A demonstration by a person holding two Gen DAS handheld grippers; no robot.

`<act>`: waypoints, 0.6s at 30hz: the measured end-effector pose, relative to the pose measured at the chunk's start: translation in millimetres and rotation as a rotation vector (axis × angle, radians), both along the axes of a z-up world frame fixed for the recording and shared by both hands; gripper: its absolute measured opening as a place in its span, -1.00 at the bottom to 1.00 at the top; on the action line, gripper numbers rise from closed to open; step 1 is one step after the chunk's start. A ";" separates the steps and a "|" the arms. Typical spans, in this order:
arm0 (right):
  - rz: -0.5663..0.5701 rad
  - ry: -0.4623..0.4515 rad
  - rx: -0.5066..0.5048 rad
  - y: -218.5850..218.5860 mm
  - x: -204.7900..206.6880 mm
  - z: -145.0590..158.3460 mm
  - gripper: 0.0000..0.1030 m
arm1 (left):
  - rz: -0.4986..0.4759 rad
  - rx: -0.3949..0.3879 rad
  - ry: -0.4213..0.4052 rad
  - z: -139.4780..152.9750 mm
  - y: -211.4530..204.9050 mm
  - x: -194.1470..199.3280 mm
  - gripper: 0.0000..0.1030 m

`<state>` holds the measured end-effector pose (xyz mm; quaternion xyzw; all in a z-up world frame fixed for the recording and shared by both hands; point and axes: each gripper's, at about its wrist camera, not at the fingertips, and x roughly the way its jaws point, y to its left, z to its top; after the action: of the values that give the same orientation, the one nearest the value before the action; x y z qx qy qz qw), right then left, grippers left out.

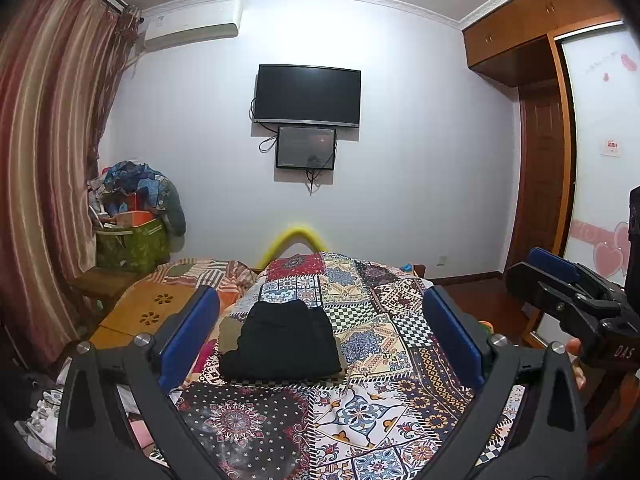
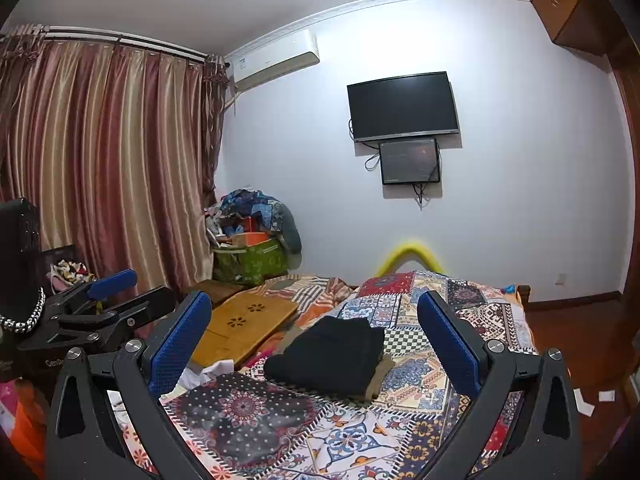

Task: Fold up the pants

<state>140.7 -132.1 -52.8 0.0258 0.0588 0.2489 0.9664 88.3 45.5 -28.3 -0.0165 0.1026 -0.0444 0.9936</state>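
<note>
The black pants [image 1: 282, 342] are seen lying on the patchwork bedspread [image 1: 384, 364], ahead of and below both grippers, already gathered into a compact, thick rectangular bundle that rests partly on an olive-brown garment [image 2: 378, 376]. The left gripper [image 1: 320, 336] is held above the bed with its blue-padded jaws spread wide and nothing between them; the right gripper [image 2: 314, 340] is likewise wide apart and empty, and neither touches the cloth. In the left wrist view the bundle sits straight ahead between the fingers; in the right wrist view it is ahead and slightly towards the left finger. The fabric is judged to be soft, limp and fairly light, with several layers that may slide over one another, so a single pinched layer would probably peel off. A hold is best taken across the full thickness at the near folded edge, or at its two near corners, one per gripper.
</note>
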 end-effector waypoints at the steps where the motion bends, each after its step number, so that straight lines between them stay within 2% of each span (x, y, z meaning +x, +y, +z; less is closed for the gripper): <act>1: -0.001 0.001 0.000 -0.3 -0.3 0.2 0.99 | 0.000 -0.001 0.001 0.1 0.4 0.1 0.99; 18: -0.005 0.004 0.001 -1.7 1.0 0.7 0.99 | -0.032 -0.015 0.032 -3.7 2.5 6.5 0.99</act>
<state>141.7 -133.8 -52.2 0.0270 0.0607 0.2464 0.9669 94.8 48.0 -32.0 -0.0232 0.1185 -0.0608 0.9908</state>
